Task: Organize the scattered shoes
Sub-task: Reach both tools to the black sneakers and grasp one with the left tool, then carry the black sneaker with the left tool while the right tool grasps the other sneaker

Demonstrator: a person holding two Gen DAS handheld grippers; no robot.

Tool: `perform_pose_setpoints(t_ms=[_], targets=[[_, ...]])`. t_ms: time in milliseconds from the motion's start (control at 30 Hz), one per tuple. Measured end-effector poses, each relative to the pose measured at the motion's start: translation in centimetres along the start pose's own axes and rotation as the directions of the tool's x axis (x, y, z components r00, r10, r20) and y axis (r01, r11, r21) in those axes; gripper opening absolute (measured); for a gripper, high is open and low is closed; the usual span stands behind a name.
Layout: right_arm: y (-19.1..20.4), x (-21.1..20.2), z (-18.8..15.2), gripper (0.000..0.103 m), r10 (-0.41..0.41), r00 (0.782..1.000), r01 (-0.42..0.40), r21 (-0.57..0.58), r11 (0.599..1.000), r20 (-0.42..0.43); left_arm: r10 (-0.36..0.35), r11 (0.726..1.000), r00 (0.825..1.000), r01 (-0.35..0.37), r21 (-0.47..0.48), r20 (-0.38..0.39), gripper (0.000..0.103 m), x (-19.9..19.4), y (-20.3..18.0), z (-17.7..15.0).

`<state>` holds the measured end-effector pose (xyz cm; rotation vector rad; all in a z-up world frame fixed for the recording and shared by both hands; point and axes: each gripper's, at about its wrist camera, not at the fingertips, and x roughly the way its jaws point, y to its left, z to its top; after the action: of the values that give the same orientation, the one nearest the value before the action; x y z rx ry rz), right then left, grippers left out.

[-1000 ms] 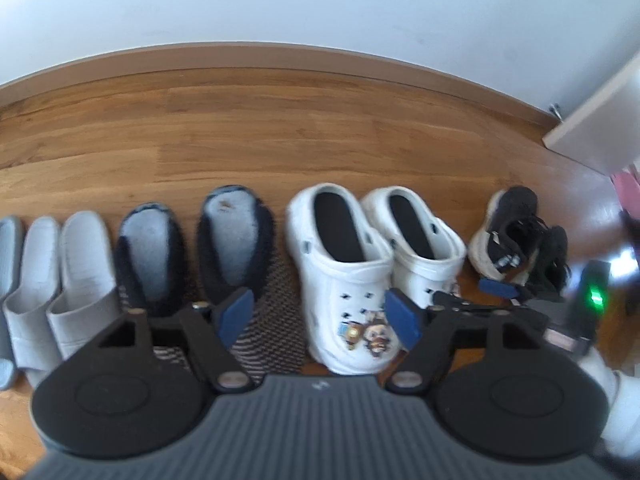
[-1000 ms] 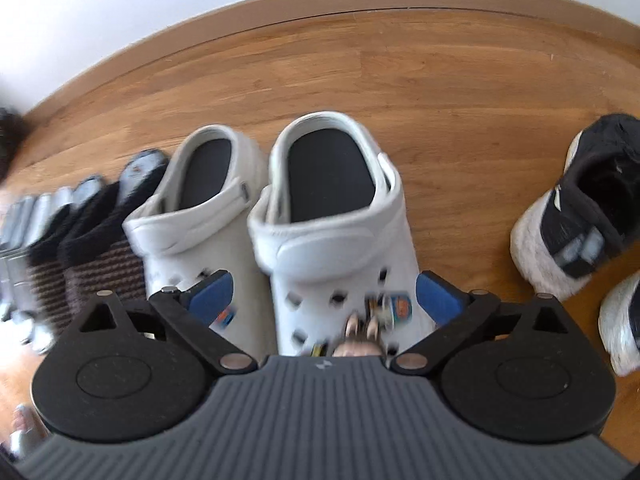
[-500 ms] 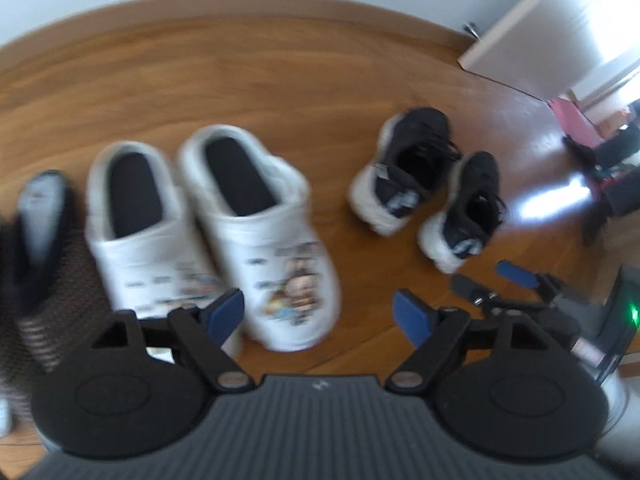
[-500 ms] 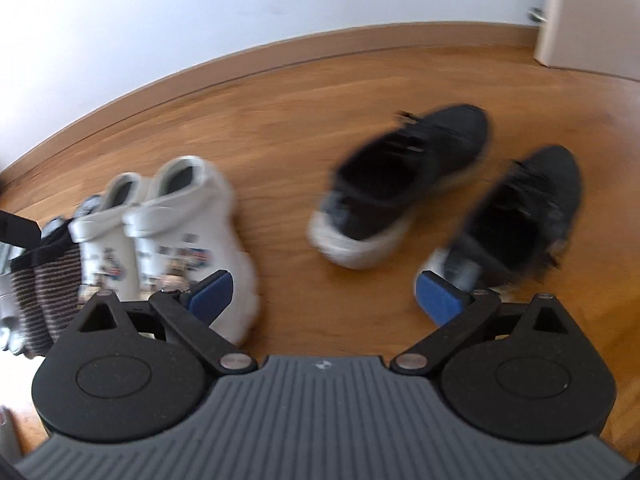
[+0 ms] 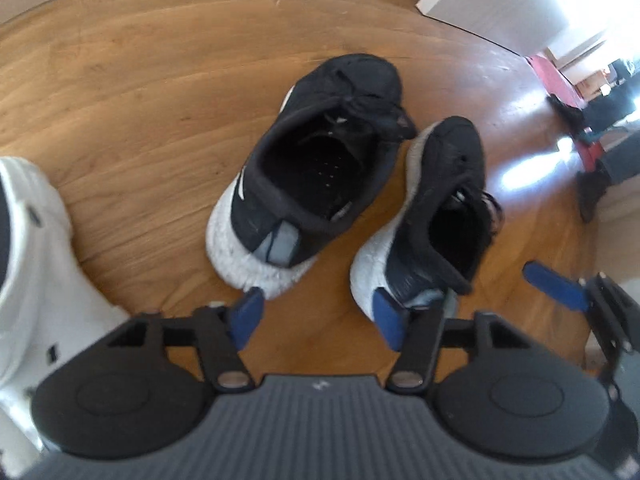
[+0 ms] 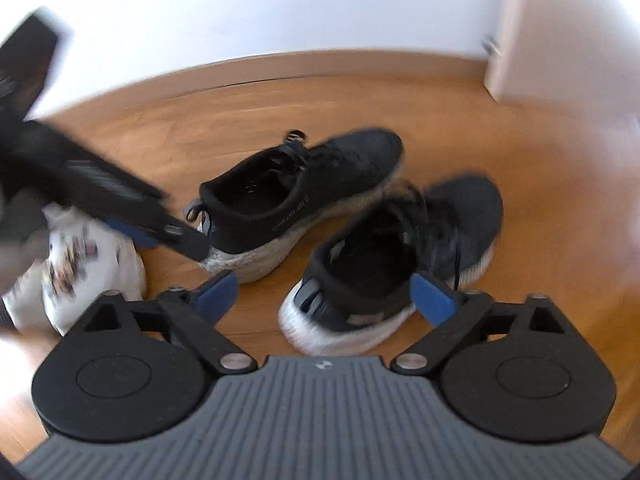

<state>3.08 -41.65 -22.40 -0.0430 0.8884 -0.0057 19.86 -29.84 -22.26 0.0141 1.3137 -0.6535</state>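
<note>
On the wooden plank floor [image 5: 120,92], just beyond a white clog with charms [image 6: 80,264] that lies at the left, two black knit sneakers with white soles are found askew, toes angled away toward the white wall's baseboard [image 6: 320,64]. The nearer-left sneaker [image 5: 316,168] and the right sneaker [image 5: 436,216] nearly touch at toe and side but are not aligned.

The step in hand is judged to be the reach for this last loose pair. The left gripper [image 5: 320,316] has just been closing to a moderate gap; its blue pads stand at the two heels, and nothing is clamped between them. The right gripper [image 6: 324,296] has likewise been narrowing, with the heel of the right sneaker framed between its pads but apparently not yet pressed.

Next, each heel collar would need to be straddled and pinched before the pair is carried beside the clog and set parallel.
</note>
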Motion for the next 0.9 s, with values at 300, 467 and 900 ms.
perform_pose_setpoints(t_ms=[300,467,900], targets=[[1.0,5.0,0.0,0.039,0.038,0.988,-0.068,-0.195,0.978,-0.153,0.057,0.998,0.995,-0.059,0.026,0.076,0.046,0.5,1.4,1.9],[1.7,5.8,0.7,0.019,0.042,0.98,-0.08,-0.188,0.979,-0.195,0.054,0.998,0.995,-0.057,0.031,0.085,0.047,-0.5,1.9,2.4],[-1.4,-0.4,1.0,0.051,0.146,0.988,-0.143,0.065,0.988,-0.047,-0.131,0.991,0.991,0.13,0.012,0.029,0.072,-1.8,-3.1,1.1]])
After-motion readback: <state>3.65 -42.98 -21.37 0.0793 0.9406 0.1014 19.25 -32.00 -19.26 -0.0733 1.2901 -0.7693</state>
